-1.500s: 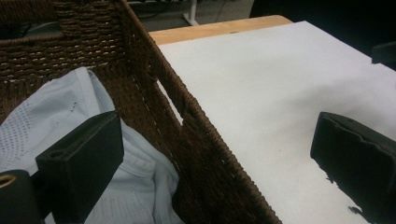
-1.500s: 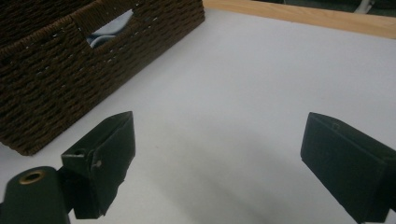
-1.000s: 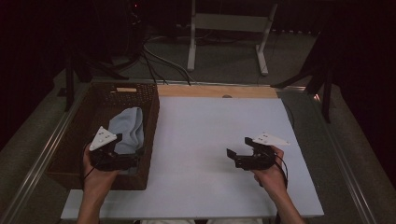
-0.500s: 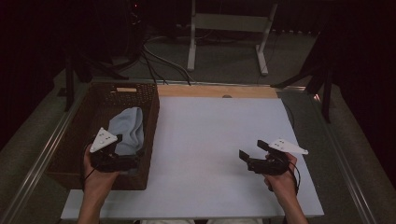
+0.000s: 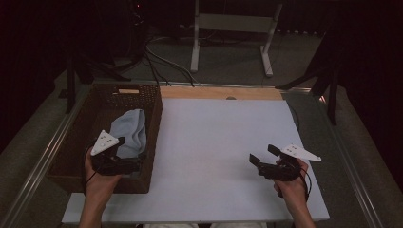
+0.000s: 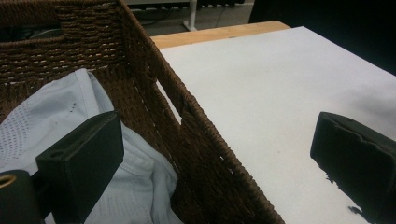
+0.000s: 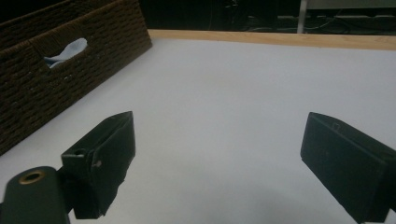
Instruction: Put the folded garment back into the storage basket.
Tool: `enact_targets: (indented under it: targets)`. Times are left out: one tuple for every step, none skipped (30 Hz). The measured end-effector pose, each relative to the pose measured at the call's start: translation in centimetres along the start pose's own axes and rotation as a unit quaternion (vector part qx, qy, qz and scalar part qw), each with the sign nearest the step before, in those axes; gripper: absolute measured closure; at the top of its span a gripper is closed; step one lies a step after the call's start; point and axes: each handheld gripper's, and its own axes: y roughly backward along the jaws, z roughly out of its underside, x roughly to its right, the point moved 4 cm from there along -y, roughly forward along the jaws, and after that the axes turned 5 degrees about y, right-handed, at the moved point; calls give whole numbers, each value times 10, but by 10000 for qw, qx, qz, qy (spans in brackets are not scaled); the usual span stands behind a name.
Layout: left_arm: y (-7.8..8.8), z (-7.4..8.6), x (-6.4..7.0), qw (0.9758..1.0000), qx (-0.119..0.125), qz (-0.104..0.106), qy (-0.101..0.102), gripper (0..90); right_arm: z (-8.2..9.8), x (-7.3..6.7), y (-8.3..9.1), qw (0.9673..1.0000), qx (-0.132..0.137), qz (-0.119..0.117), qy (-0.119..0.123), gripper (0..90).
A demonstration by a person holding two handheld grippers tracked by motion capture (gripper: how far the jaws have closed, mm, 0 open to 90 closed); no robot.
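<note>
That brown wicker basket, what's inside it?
The wicker basket holds a crumpled pale blue cloth. Whatever lies beneath the cloth is covered, and the left gripper hides the near corner.

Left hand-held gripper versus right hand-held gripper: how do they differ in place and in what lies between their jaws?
The left hand-held gripper hangs over the wicker basket; the right hand-held gripper is over the bare white table top. The left one's jaws straddle the basket's near wall, one jaw above the pale blue cloth; the right one's jaws have only table between them. Both stand wide open, holding nothing.
</note>
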Motion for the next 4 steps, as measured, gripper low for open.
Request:
enact_targets:
  targets:
    - [0,0,0,10000,3,6,1,44,0,0,0,10000,0,0,0,104]
    - [0,0,0,10000,5,7,1,44,0,0,0,10000,12,1,-18,104]
    - [0,0,0,10000,0,4,1,44,0,0,0,10000,16,2,-20,104]
    - [0,0,0,10000,6,10,4,44,0,0,1,10000,20,0,-19,104]
